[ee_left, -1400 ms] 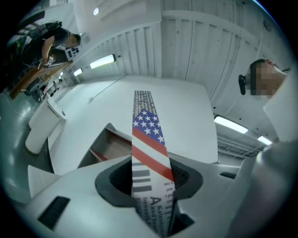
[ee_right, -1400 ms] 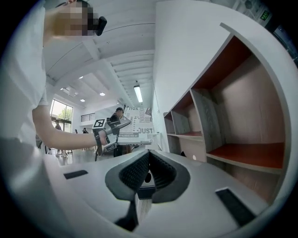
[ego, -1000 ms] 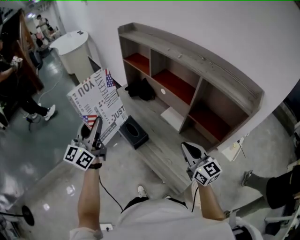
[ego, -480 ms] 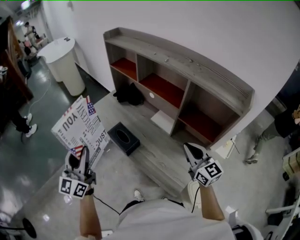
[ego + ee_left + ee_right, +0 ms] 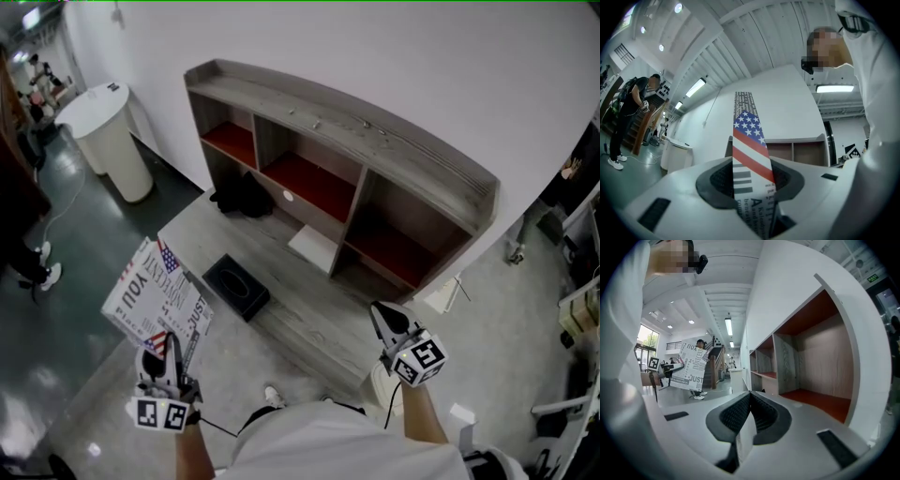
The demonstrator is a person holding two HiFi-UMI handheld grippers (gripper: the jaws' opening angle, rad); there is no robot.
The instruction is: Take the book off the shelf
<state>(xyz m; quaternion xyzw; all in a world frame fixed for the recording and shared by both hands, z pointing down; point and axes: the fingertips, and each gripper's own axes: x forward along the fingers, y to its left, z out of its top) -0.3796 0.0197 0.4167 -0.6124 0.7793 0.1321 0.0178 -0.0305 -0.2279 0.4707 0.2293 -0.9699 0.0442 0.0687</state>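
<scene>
Off to the left over the floor [image 5: 66, 375], the left gripper [image 5: 169, 345] pinches the book [image 5: 155, 298] by its lower edge, well apart from the shelf [image 5: 394, 150]. The cover is white with black lettering and a stars-and-stripes patch. Only the left gripper view shows the pads clamping the flag-striped spine beside a barcode. At right, the right gripper [image 5: 384, 317] is empty; its own view alone shows the pads pressed together.

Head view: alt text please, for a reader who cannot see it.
Seen from above, the person's left tongs grip a black-and-white lettered book by its lower edge, clear of the grey wooden shelf. The right tongs are shut and empty; a black box sits on the low platform before the shelf.
</scene>
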